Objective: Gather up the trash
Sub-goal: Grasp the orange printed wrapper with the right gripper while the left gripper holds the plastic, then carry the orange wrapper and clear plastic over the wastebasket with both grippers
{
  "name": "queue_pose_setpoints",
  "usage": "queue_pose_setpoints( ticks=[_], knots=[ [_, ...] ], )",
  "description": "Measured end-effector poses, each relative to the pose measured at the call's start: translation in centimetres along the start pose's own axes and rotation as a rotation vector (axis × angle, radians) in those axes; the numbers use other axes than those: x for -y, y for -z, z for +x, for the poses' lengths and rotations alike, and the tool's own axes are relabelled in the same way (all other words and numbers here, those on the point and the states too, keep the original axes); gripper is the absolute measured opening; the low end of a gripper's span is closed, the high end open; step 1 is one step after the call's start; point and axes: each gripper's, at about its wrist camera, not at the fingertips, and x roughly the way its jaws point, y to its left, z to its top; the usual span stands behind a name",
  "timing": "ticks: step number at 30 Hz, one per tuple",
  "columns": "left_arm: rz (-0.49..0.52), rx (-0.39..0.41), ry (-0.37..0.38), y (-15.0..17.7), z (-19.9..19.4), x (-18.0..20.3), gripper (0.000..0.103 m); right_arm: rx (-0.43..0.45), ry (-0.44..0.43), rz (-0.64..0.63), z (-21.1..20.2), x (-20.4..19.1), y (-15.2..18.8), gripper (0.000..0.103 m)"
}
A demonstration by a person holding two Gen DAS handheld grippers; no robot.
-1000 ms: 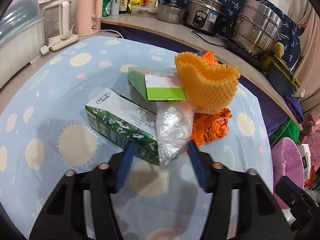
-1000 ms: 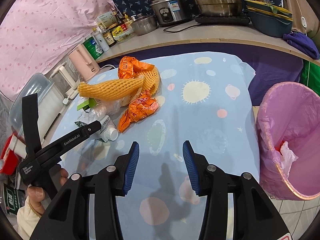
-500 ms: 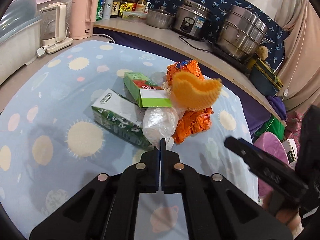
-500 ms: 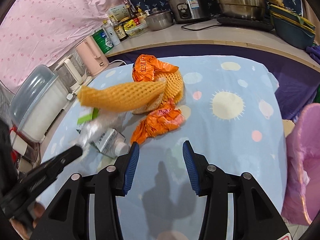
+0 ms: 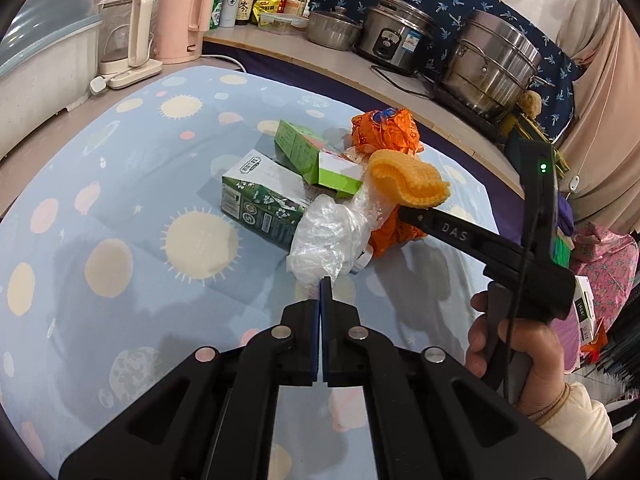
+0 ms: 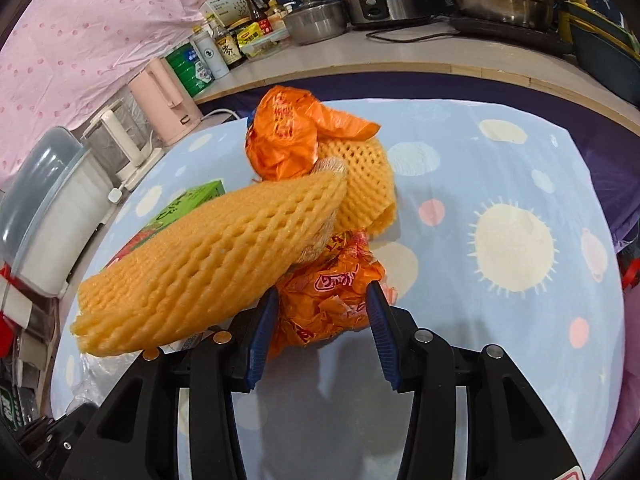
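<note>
Left tool [image 5: 322, 286]: fingers pressed together on the lower edge of the clear plastic bag [image 5: 329, 236] at frame centre, which hides part of the green carton [image 5: 260, 204]. Right tool [image 6: 320, 320]: spread wide, orange wrapper [image 6: 324, 300] between its fingers; foam net [image 6: 208, 264] overlaps the left finger.

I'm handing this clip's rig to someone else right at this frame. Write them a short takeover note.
Left gripper: shut on the clear plastic bag, pinching its near edge.
Right gripper: open, fingers either side of the crumpled orange wrapper, not closed yet.
Pile on the sun-print tablecloth: green milk carton, light green box, yellow foam fruit net, a second orange wrapper.
Done: nothing visibly binned from this pile.
Left: close right on the wrapper, carry both pieces to the bin, then clear the rest.
</note>
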Motion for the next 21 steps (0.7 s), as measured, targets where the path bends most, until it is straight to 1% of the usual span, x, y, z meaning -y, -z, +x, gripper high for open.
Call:
queue_pose_setpoints(
  ticks=[2, 5, 9, 16, 21],
  knots=[
    [-0.001, 0.003, -0.001, 0.1, -0.2, -0.1, 0.000, 0.002, -0.004, -0.006, -0.1, -0.2, 0.2, 0.035],
    [0.002, 0.005, 0.003, 0.3, -0.7, 0.0, 0.000, 0.007, -0.004, -0.025, -1.0, -0.4, 0.8, 0.032],
    [0.019, 0.010, 0.012, 0.7, -1.5, 0.5, 0.000, 0.020, -0.018, -0.013, -3.1, 0.0, 1.9, 0.031],
    [0.059, 0.031, 0.041, 2.1, -4.4, 2.4, 0.000, 0.060, -0.038, 0.013, -8.8, 1.0, 4.4, 0.031],
    [0.091, 0.042, 0.067, 3.2, -6.4, 4.2, 0.000, 0.091, -0.033, 0.032, -13.1, 2.2, 6.6, 0.031]
  ],
)
